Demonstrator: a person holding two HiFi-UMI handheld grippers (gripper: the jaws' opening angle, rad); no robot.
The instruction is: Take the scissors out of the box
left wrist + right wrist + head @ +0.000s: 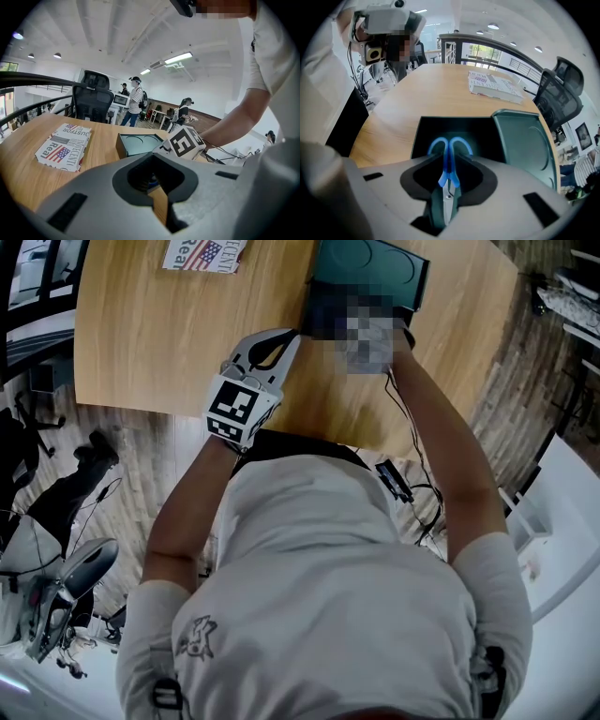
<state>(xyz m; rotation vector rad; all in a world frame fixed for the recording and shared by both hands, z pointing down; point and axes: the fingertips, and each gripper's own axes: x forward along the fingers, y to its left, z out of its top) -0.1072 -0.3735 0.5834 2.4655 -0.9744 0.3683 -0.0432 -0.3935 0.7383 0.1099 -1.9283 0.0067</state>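
Your right claw [446, 210] clamped the scissors [449, 177] by the blades, handles ahead in the box [480, 130]; your left claw [161, 206] stood slightly apart, empty.

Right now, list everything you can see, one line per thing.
scissors: one, blue handles, steel blades, at the open box, between the right claw's jaws.
box: one, dark green, open, on the table.
lid: one, dark green, lying open beside the box.
printed carton: one, white with red and blue flag print, flat on the table.
table: one, light wood.
office chair: one, black, at the table's far edge.
people: at least three, standing in the background.
left claw: one, grey, jaws slightly apart, empty.
right claw: one, grey, shut on the scissors.
arms: two, bare, white sleeves, reaching over the table.
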